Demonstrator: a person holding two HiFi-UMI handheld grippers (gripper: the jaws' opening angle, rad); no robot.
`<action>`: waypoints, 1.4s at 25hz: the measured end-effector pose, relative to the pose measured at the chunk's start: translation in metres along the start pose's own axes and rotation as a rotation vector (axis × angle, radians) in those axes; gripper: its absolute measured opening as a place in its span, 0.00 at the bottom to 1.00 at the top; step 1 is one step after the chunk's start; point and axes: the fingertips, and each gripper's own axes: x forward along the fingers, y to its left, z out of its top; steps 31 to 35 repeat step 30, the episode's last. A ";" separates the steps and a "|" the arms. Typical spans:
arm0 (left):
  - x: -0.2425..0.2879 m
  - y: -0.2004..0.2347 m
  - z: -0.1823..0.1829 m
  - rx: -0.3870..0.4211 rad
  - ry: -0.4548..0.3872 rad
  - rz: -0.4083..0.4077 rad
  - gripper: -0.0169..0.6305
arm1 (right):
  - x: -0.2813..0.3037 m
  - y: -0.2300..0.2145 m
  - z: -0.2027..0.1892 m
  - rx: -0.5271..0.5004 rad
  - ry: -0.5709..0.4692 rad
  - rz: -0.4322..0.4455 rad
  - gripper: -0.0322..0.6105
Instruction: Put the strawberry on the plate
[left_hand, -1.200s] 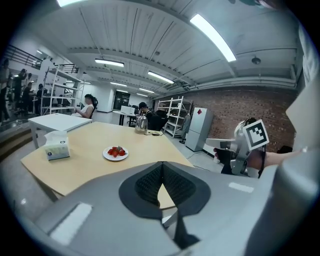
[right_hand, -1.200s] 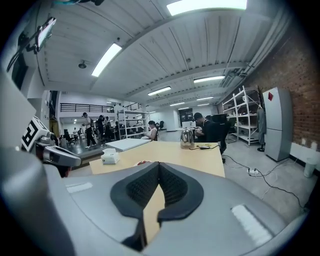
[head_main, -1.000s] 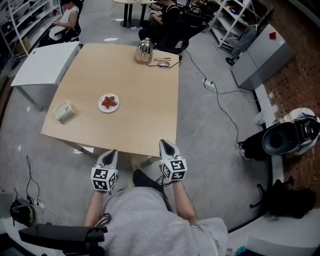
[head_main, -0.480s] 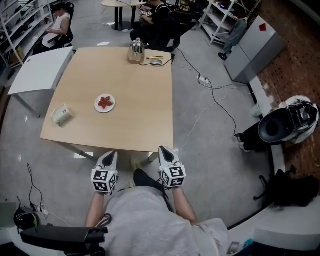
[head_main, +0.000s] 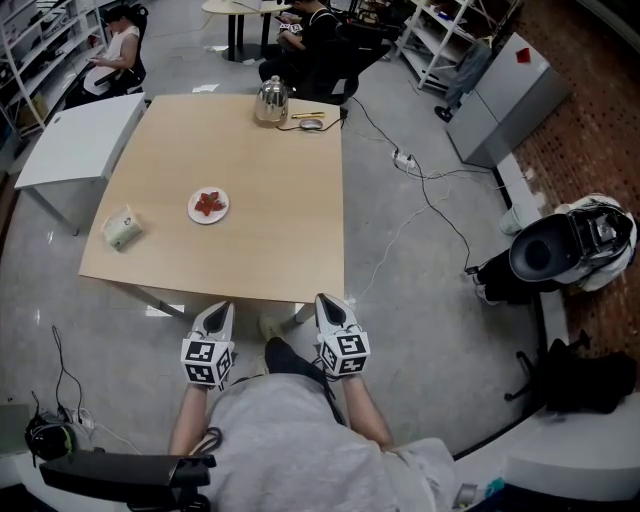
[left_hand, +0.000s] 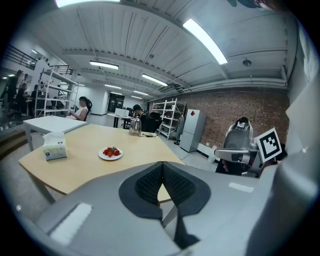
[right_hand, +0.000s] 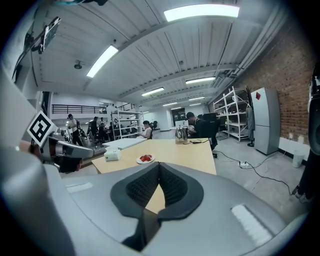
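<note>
L gripper (head_main: 218, 312) & R gripper (head_main: 330, 305) low at my waist, just short of table (head_main: 270, 230).
Both point fwd, side by side, jaws pressed together w/ nothing btwn. Near table edge just ahead; open floor to the right. Strawberries (head_main: 208, 203) lie on white plate (head_main: 208, 215), left of mid-table, well apart from both grippers; tissue box (head_main: 122, 228) near left edge.

It was an open lab or workshop hall: a brick wall (left_hand: 220, 116), strip lights (left_hand: 204, 34) on a bare ceiling, metal racks (head_main: 455, 35), a power strip (head_main: 403, 158) on the grey floor (head_main: 400, 300), and people (head_main: 118, 40) seated at work tables.
</note>
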 end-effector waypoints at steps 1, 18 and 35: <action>0.000 -0.001 0.000 0.000 -0.001 0.000 0.06 | 0.000 0.000 -0.001 0.001 0.002 0.002 0.06; 0.005 0.000 0.000 -0.004 0.012 0.002 0.06 | 0.006 0.001 -0.004 -0.005 0.029 0.007 0.06; 0.010 -0.001 0.001 -0.008 0.015 -0.002 0.06 | 0.009 -0.001 -0.003 -0.006 0.035 0.010 0.06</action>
